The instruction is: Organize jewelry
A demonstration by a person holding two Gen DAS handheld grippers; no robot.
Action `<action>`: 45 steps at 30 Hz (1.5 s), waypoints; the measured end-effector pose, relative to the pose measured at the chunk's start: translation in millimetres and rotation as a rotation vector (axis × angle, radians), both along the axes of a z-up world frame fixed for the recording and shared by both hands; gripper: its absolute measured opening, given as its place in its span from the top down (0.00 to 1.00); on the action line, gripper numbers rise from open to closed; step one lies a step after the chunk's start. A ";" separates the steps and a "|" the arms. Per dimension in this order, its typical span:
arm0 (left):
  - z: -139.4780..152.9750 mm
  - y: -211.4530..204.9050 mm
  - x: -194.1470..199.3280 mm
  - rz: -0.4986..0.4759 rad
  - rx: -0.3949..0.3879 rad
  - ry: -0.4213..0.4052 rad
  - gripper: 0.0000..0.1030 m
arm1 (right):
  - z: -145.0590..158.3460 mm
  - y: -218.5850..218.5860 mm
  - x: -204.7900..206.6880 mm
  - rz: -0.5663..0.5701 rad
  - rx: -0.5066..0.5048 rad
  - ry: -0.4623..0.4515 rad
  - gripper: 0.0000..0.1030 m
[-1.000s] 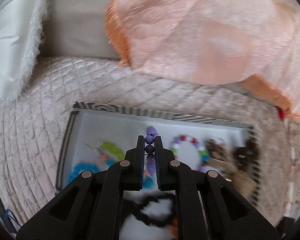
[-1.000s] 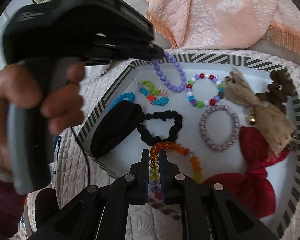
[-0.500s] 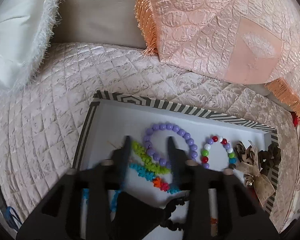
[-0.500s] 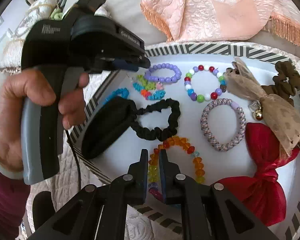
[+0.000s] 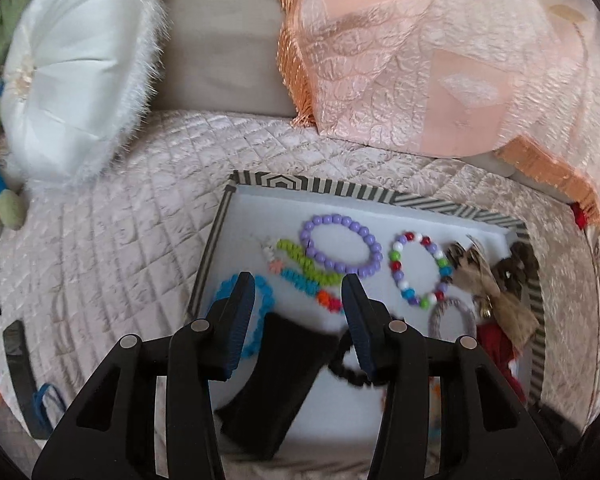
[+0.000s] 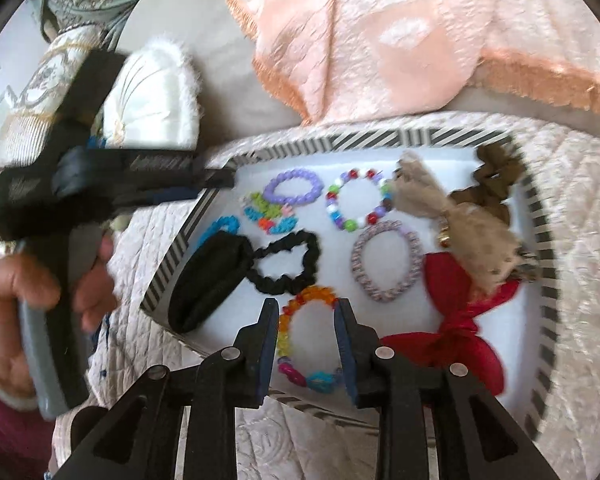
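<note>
Orange bracelet [image 6: 306,320] lies freed — between right gripper [image 6: 306,310].

Left gripper [image 5: 298,294] jaws wide, empty — right gripper [image 6: 306,318] jaws just opening, empty.

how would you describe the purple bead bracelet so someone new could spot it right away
Find the white tray with the striped rim on the quilted cover. Along its far edge lies the purple bead bracelet, left of the multicoloured bead bracelet. It is the only ring of beads all one lilac colour.
</note>
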State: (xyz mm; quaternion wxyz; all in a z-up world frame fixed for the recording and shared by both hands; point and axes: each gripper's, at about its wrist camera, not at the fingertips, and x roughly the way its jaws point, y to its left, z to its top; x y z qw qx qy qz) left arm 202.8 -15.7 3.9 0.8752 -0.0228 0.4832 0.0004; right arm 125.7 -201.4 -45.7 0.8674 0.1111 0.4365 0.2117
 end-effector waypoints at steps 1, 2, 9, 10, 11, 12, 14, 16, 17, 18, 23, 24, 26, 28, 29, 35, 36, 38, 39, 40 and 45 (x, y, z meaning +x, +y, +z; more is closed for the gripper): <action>2.5 -0.3 -9.4 -0.003 0.008 -0.010 0.57 | 4.6 -0.9 -2.7 -0.014 -0.010 -0.010 0.74; 4.0 0.1 -15.3 -0.003 0.011 -0.017 0.57 | 9.0 -1.3 -5.2 -0.025 -0.018 -0.019 0.74; 15.9 -2.0 -63.5 -0.010 0.030 -0.088 0.57 | 32.2 -1.8 -19.7 -0.079 -0.089 -0.081 0.68; 17.7 -2.0 -70.9 -0.009 0.031 -0.098 0.57 | 34.8 -1.2 -21.9 -0.083 -0.093 -0.086 0.67; 18.7 -2.5 -75.7 -0.010 0.031 -0.105 0.57 | 37.3 -1.7 -23.9 -0.087 -0.101 -0.091 0.66; 20.3 -2.9 -81.6 -0.010 0.033 -0.114 0.57 | 39.0 -0.3 -25.5 -0.090 -0.111 -0.098 0.66; 23.1 -3.4 -91.7 -0.010 0.037 -0.132 0.57 | 44.7 3.4 -29.2 -0.097 -0.130 -0.117 0.66; 25.7 -2.9 -101.1 -0.007 0.030 -0.145 0.57 | 50.8 4.1 -32.6 -0.108 -0.138 -0.134 0.66; 26.5 -2.2 -104.3 -0.005 0.028 -0.148 0.57 | 53.3 4.3 -34.1 -0.113 -0.141 -0.142 0.65; 27.1 -2.0 -107.4 -0.003 0.028 -0.151 0.57 | 55.4 4.8 -35.4 -0.117 -0.145 -0.150 0.65; 31.2 -0.3 -118.9 0.008 0.021 -0.162 0.57 | 62.8 8.5 -41.3 -0.132 -0.172 -0.165 0.63; 31.9 0.0 -120.6 0.011 0.017 -0.163 0.57 | 63.8 8.6 -42.7 -0.135 -0.168 -0.167 0.63; 33.0 -0.3 -124.4 0.012 0.015 -0.167 0.57 | 65.3 8.8 -44.7 -0.139 -0.163 -0.170 0.62; 33.5 -1.6 -127.4 0.012 0.021 -0.171 0.57 | 66.4 9.6 -46.4 -0.137 -0.157 -0.170 0.61; 33.7 -2.9 -128.8 0.010 0.023 -0.171 0.57 | 67.2 10.2 -47.6 -0.137 -0.157 -0.172 0.60; 34.4 -8.5 -134.7 0.002 0.028 -0.171 0.57 | 70.7 12.0 -53.4 -0.133 -0.158 -0.180 0.52; 34.7 -9.4 -135.9 0.001 0.031 -0.174 0.57 | 71.1 11.8 -54.2 -0.134 -0.159 -0.182 0.51; 34.8 -10.6 -137.7 0.000 0.037 -0.175 0.57 | 71.2 11.7 -55.6 -0.134 -0.159 -0.181 0.51; 34.8 -11.1 -138.7 -0.002 0.038 -0.174 0.57 | 71.2 11.8 -55.4 -0.133 -0.159 -0.180 0.50; 34.8 -11.4 -139.7 -0.002 0.038 -0.174 0.57 | 71.1 12.3 -56.6 -0.132 -0.160 -0.179 0.50; 35.7 -12.1 -142.9 0.000 0.044 -0.180 0.57 | 71.8 16.1 -60.0 -0.118 -0.169 -0.183 0.50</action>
